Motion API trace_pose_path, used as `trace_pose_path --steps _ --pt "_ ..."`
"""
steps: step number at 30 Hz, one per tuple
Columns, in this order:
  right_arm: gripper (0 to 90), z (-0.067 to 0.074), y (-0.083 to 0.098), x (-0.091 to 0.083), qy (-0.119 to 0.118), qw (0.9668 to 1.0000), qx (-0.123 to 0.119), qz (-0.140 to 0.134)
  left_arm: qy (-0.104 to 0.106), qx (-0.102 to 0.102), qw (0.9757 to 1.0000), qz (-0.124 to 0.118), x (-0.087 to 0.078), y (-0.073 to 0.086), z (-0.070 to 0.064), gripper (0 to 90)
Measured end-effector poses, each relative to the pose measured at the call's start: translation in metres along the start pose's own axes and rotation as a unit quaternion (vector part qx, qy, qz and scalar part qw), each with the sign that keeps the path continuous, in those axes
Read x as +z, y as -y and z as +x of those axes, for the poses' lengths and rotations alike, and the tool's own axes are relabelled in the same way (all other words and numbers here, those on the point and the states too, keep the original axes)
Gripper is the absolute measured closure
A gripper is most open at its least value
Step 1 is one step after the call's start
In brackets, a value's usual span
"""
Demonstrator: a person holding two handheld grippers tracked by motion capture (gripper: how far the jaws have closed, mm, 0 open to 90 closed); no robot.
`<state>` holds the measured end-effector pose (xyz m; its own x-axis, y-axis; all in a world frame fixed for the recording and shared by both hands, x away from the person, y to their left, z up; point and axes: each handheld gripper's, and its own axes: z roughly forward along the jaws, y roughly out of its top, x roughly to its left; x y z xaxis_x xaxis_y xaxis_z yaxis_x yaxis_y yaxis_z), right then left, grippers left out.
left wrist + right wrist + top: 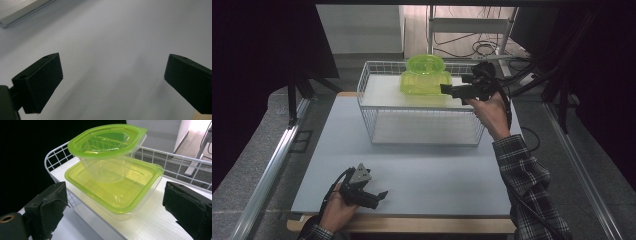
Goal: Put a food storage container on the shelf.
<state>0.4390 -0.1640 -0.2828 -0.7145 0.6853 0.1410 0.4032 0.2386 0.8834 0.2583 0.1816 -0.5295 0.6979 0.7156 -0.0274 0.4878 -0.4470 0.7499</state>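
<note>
A round clear container with a green lid (425, 63) (107, 147) sits stacked on a square lidded green container (424, 83) (117, 192), on the top shelf of a white wire basket (372, 107) (53, 157). My right gripper (445, 89) (113, 207) is open just in front of the square container, its jaws standing wide on either side of it without touching. My left gripper (383, 195) (112, 80) is open near the table's front edge, left of centre, with nothing between its jaws, hovering over the bare grey table top (112, 37).
The wire basket has a lower shelf (422, 127) open toward me. The grey table (427, 175) stretches between the basket and the front edge. Metal rails (272, 165) flank the table, and cables and a stand lie on the floor behind (477, 45).
</note>
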Motion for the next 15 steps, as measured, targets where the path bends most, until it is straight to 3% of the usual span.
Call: trace_pose_path --steps 4,10,15 --pt "4.1 0.002 0.006 0.0 0.0 0.9999 -0.015 0.005 0.014 -0.018 0.9994 -0.025 -0.003 -0.001 0.002 1.4" --pt "3.7 0.003 0.012 -0.003 0.001 0.9997 -0.021 0.008 0.024 -0.034 0.9983 -0.041 -0.006 -0.001 0.004 1.0" --pt "3.2 0.003 0.017 -0.006 0.001 0.9996 -0.026 0.008 0.021 -0.039 0.9981 -0.043 -0.007 -0.001 0.004 0.5"
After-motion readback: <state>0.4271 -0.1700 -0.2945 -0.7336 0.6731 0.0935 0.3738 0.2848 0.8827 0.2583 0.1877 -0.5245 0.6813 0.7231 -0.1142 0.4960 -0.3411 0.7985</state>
